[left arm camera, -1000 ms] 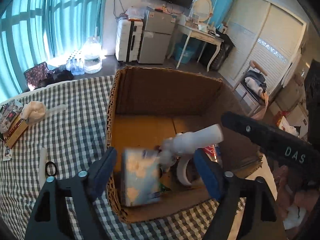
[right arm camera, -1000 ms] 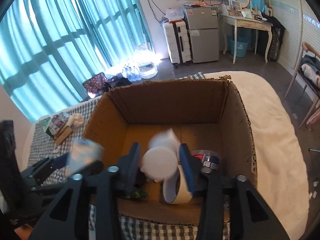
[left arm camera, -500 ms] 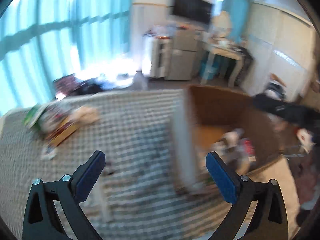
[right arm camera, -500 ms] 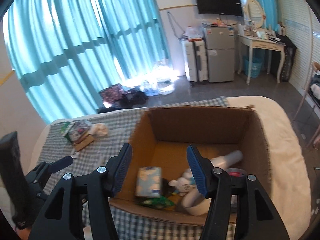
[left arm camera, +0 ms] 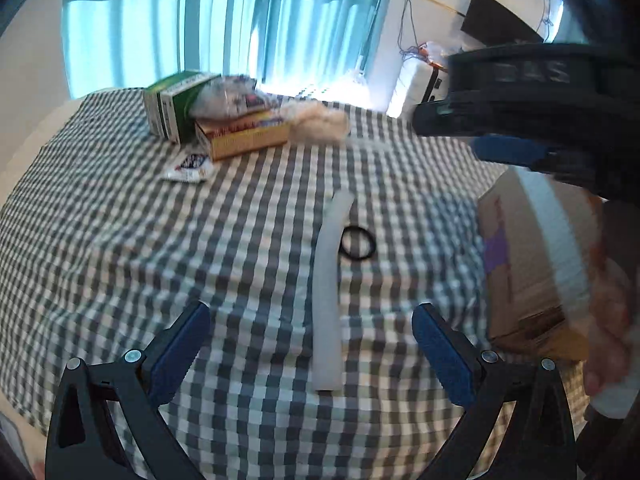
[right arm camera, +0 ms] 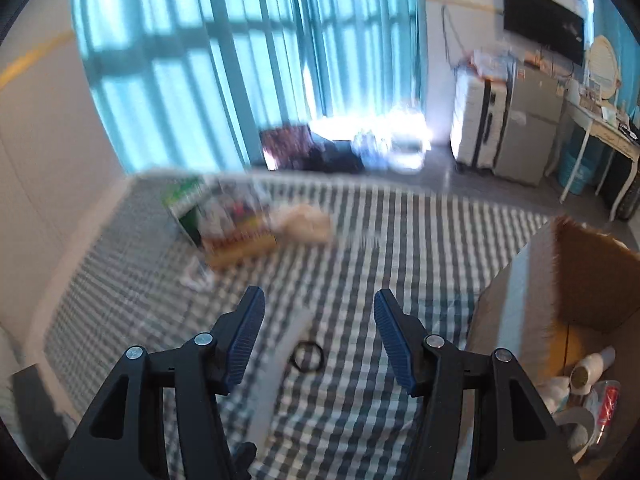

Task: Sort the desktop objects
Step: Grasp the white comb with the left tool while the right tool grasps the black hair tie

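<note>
My left gripper (left arm camera: 312, 344) is open and empty above the checked tablecloth, just short of a white foam tube (left arm camera: 330, 292) with a black ring (left arm camera: 357, 242) beside it. My right gripper (right arm camera: 318, 332) is open and empty, above the same black ring (right arm camera: 307, 355) and tube (right arm camera: 288, 364). The cardboard box (left arm camera: 528, 264) stands at the right; in the right wrist view its inside (right arm camera: 580, 320) holds a white bottle (right arm camera: 592, 368), a tape roll and other items. At the far left lie a green box (left arm camera: 174, 104), a yellow box (left arm camera: 244, 136), a cream plush (left arm camera: 318, 122) and a small packet (left arm camera: 188, 168).
The right gripper's black body (left arm camera: 532, 96) crosses the upper right of the left wrist view. Beyond the table are turquoise curtains (right arm camera: 248, 68), a suitcase and small fridge (right arm camera: 504, 128), and a white dresser (right arm camera: 600, 128).
Both grippers have let go of their items into the box and swung left, away from it, over the tablecloth toward the tube and ring. Both now stand open and empty.
</note>
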